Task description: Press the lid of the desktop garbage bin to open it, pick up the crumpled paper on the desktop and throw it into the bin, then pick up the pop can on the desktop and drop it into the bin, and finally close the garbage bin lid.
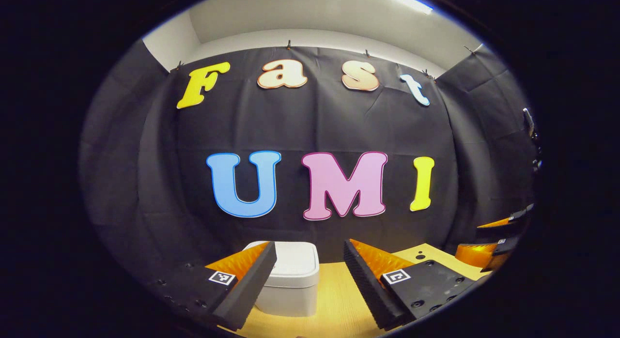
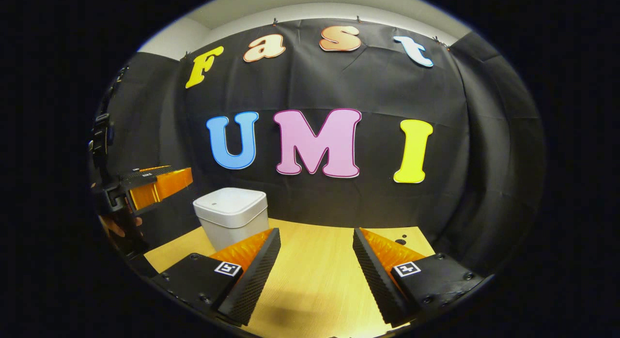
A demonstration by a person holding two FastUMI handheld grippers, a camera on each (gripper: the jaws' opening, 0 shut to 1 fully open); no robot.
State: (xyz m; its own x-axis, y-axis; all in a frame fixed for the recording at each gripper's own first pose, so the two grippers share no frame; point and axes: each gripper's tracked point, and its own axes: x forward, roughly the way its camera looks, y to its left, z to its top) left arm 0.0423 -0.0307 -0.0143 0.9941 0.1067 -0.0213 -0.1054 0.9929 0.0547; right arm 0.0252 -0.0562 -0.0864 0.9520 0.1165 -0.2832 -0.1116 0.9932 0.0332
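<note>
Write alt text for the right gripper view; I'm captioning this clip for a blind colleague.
A white desktop garbage bin with its lid closed stands on a wooden table before a black cloth wall. The right gripper is open in the foreground, holding nothing. The left gripper hovers at the left edge, beside the bin.

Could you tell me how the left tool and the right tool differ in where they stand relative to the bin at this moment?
The left tool points straight at the white bin, which sits between its fingers in the left gripper view; the right tool aims at bare desktop, the bin off to its left. Both are open and hold nothing.
</note>
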